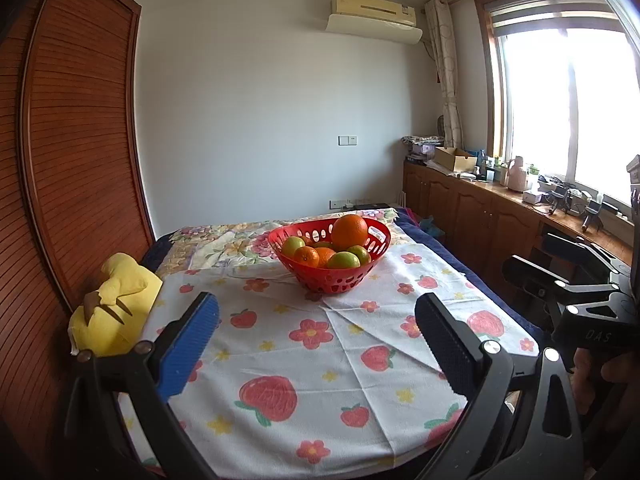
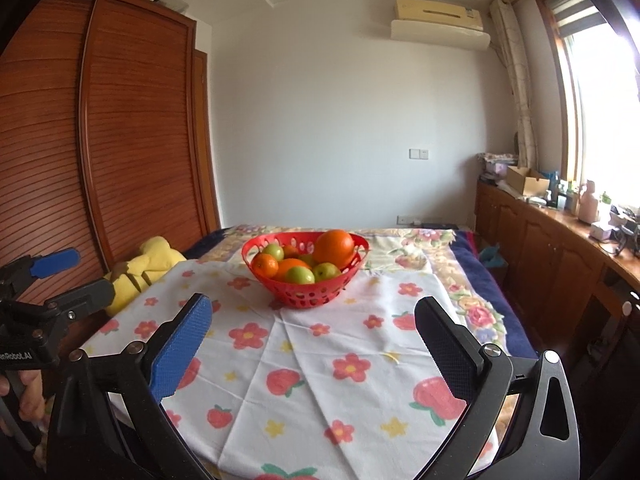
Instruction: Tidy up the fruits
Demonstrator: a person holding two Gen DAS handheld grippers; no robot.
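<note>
While both claws hang over the near edge of the bed, the left claw [image 1: 316, 340] and the right claw [image 2: 312, 344] each stand wide apart with nothing between their pads. Under them lies a white cloth [image 1: 304, 360] printed with strawberries and flowers. Farther along it sits the red basket [image 1: 340, 276], holding a large orange [image 1: 349, 232] atop smaller oranges and green fruits. A yellow plush toy [image 1: 116, 308] lies at the left edge, by the wardrobe [image 1: 72, 160].

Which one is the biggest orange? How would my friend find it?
Look at the flowery white cloth, then the red basket standing on it. The biggest orange sits on top of the pile, towards the window side, taller than the small oranges and green fruits around it.
</note>
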